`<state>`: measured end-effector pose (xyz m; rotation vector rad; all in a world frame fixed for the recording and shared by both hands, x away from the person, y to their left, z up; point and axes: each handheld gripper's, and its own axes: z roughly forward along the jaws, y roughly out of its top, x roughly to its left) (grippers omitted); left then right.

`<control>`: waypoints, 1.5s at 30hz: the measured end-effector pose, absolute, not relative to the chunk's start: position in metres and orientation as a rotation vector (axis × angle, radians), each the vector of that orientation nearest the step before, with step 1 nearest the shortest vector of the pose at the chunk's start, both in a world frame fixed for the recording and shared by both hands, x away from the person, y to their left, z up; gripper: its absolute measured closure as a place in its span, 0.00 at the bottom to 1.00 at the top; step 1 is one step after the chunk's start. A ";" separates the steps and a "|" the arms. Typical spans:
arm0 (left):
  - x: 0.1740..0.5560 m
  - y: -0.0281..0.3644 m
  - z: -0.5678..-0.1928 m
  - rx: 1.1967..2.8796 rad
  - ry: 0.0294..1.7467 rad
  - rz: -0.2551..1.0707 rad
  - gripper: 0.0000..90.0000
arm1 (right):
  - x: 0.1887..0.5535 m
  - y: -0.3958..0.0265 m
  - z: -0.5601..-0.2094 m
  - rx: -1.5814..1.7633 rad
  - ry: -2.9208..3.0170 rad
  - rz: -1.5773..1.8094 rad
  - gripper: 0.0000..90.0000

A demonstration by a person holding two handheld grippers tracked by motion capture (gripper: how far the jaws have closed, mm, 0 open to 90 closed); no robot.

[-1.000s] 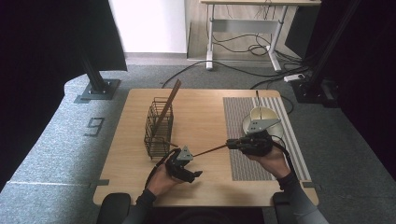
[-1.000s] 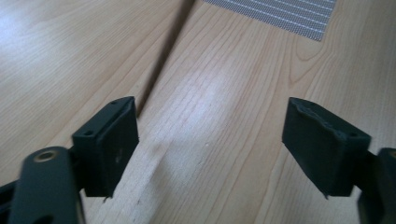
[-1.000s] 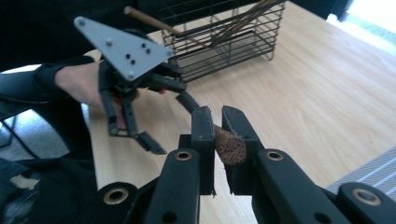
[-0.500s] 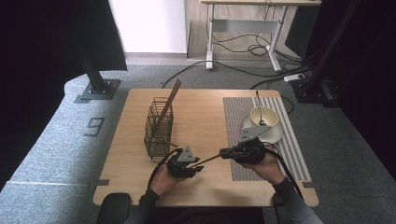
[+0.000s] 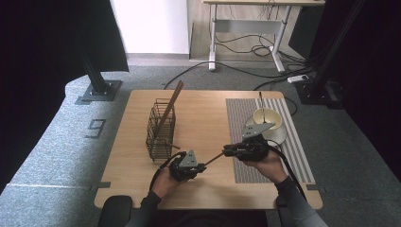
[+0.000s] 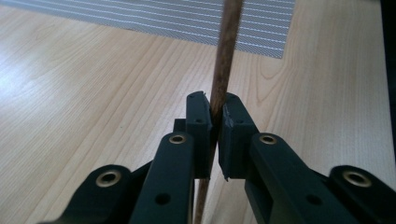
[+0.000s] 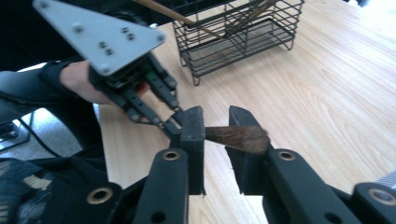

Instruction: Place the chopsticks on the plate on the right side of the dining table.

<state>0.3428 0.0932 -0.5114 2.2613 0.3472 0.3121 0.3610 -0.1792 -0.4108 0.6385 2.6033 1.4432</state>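
Pale wooden worktop (image 5: 203,118) carries a black wire basket (image 5: 160,128); right of it, the left gripper (image 5: 201,167) clamps a thin brown wooden stick (image 5: 215,158). The right gripper (image 5: 227,151), jaws parted, has the stick's far end between them; a handover looks underway, with basket placement likely left.

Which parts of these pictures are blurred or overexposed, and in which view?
In the right gripper view, the wooden stick looks smeared with motion blur between the jaws, and the wire basket is soft. In the left gripper view, the table has a pale glare patch at the left edge. In the high view, the white wall is bright and both sides fall into deep black.
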 end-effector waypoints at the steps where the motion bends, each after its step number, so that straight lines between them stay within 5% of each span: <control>1: 0.342 0.093 -0.511 2.262 0.341 0.311 0.94 | 0.363 -0.179 -0.411 0.649 2.596 1.433 0.81; 6: 0.342 0.093 -0.510 2.257 0.342 0.286 0.95 | 0.366 -0.178 -0.411 0.661 2.576 1.407 0.76; 13: 0.342 0.092 -0.510 2.271 0.345 0.270 0.95 | 0.364 -0.166 -0.409 0.664 2.492 1.315 0.44; 18: 0.342 0.090 -0.512 2.291 0.329 0.261 0.95 | 0.364 -0.159 -0.409 0.669 2.450 1.267 0.35; 45: 0.342 0.095 -0.511 2.290 0.300 0.246 0.94 | 0.384 -0.197 -0.458 0.872 2.431 1.145 0.32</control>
